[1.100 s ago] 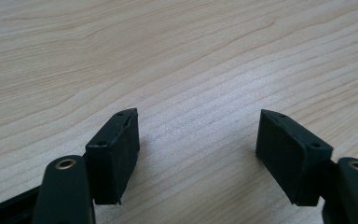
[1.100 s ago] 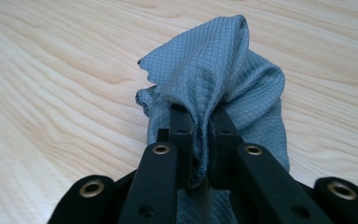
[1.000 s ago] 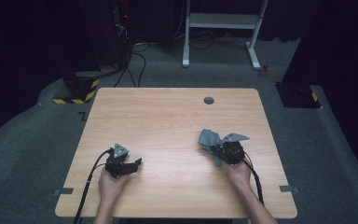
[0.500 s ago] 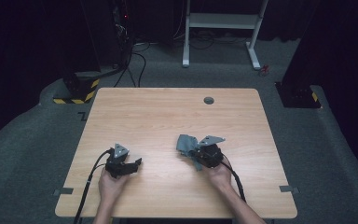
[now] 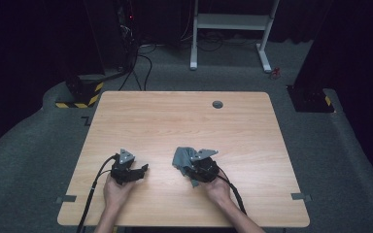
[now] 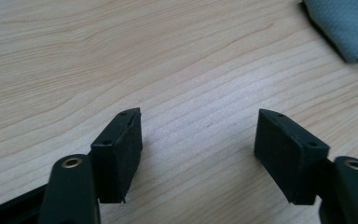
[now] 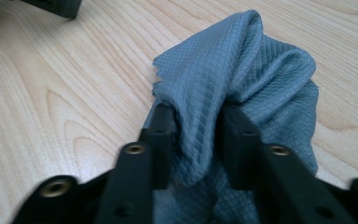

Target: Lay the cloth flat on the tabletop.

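Grey cloth [image 7: 242, 88] bunched between the jaws of the right gripper [image 7: 198, 121]; left gripper [image 6: 198, 140] released over bare table [image 6: 121, 56].

Right jaws have just been opening, a fold of cloth between them and draped over both tips; whether the pads press on it, cannot tell. Left jaws stand wide apart, easing slightly inward, nothing between them; the cloth's edge lies well beyond and to the right of them.
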Demonstrator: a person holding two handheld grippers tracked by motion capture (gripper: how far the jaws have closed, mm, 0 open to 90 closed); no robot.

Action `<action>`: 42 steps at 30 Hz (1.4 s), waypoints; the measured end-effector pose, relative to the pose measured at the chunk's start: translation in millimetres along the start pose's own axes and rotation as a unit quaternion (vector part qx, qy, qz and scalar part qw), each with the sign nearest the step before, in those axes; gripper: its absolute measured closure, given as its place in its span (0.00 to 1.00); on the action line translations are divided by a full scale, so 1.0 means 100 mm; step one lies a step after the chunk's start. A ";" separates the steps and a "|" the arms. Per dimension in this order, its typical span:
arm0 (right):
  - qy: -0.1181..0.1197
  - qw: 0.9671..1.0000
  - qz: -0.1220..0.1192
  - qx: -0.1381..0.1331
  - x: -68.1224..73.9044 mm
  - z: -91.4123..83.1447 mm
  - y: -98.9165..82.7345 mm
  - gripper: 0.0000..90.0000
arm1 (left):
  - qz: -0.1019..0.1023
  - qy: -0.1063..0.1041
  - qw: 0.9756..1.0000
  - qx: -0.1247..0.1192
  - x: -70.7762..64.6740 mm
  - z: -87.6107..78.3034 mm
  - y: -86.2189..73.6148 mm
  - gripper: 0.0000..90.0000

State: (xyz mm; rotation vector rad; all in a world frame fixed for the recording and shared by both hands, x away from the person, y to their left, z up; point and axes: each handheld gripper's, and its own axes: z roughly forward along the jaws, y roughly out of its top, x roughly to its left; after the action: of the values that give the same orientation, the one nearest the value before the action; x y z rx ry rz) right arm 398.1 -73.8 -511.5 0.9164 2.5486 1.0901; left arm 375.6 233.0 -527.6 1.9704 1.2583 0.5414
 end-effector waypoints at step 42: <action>-0.010 0.999 -0.032 -0.019 0.10 -0.24 -0.41 0.96 | 0.142 -0.105 0.984 0.016 -1.17 0.39 0.70 0.98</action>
State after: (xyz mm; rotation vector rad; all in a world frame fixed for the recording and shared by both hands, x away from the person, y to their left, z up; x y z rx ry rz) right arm 361.0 -102.9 -523.5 0.8266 2.5133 1.1008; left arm 392.9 96.1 -495.3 2.1860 0.8688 0.4369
